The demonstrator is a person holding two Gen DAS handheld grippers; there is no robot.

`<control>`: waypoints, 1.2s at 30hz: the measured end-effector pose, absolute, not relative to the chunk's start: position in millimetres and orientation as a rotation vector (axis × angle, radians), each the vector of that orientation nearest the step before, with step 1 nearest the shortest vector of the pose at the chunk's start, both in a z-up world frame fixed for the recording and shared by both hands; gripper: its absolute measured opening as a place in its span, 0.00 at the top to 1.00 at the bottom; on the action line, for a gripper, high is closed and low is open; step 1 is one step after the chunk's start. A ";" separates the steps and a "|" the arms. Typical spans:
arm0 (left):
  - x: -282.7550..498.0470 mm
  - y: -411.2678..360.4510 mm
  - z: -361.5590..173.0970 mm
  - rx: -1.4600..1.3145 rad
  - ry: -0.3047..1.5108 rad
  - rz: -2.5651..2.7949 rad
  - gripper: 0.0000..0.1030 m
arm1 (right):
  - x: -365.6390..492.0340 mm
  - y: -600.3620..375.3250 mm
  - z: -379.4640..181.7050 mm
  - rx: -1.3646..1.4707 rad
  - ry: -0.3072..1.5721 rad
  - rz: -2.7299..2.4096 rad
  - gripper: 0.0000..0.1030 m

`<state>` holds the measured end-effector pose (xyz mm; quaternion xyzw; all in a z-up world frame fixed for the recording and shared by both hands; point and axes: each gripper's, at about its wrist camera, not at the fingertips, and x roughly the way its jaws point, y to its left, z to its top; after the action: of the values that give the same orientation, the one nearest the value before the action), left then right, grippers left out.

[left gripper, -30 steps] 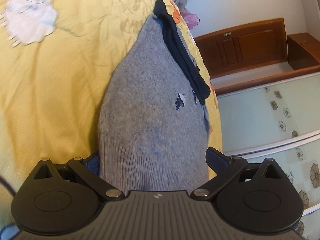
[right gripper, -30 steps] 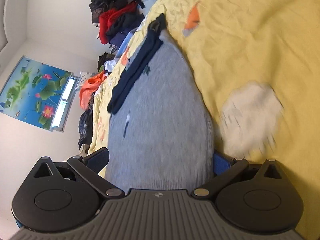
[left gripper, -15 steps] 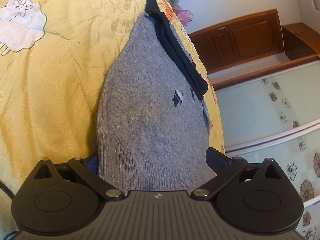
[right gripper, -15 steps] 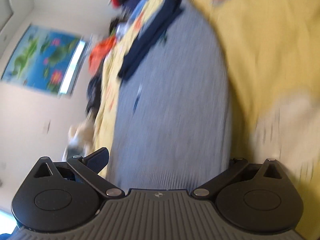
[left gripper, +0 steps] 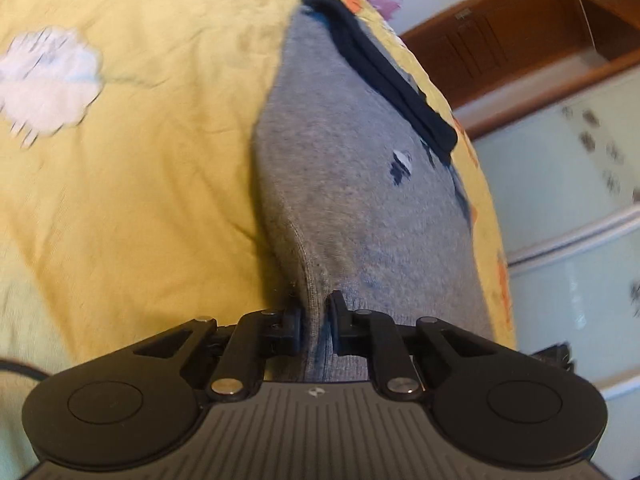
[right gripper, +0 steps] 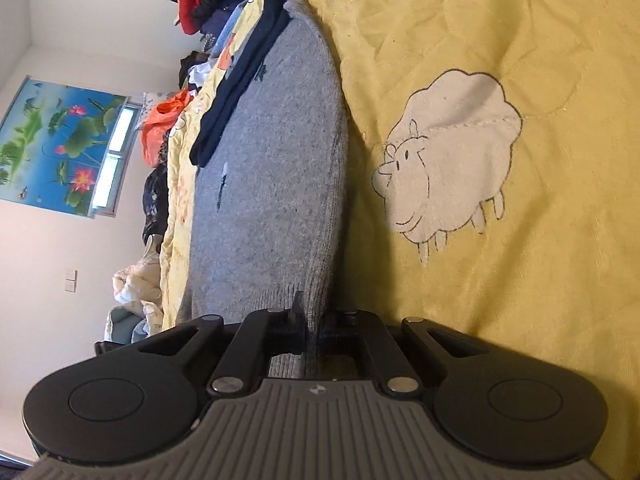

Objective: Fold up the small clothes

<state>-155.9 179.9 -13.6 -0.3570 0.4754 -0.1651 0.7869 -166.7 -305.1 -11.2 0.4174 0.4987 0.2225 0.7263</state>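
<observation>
Both corners pinched.
Your left hand-held gripper (left gripper: pixel 314 322) and right hand-held gripper (right gripper: pixel 314 322) have just closed on the soft, floppy grey sweater (left gripper: pixel 344 184) hem; lift evenly.

yellow sheep-print bedspread (right gripper: pixel 500 240), lotus poster (right gripper: pixel 56 148) w/ window (right gripper: pixel 112 160) on white wall, wood cabinet (left gripper: pixel 500 40).
</observation>
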 end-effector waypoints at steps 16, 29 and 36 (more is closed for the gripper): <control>-100.1 181.9 63.0 -0.680 0.830 -0.450 0.91 | -115.9 -318.4 47.1 0.984 0.833 0.601 0.92; -66.0 90.5 91.0 0.351 0.599 -0.344 0.49 | 4.2 -298.6 51.5 0.968 0.845 0.623 0.92; -92.4 42.9 53.8 0.475 0.629 -0.640 0.06 | -14.6 -310.7 18.8 1.019 0.906 0.534 0.90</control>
<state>-92.4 42.9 53.8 0.2274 0.3013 -0.3064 0.8739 -14.6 -310.7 18.8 0.4652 0.4136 0.2440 0.7437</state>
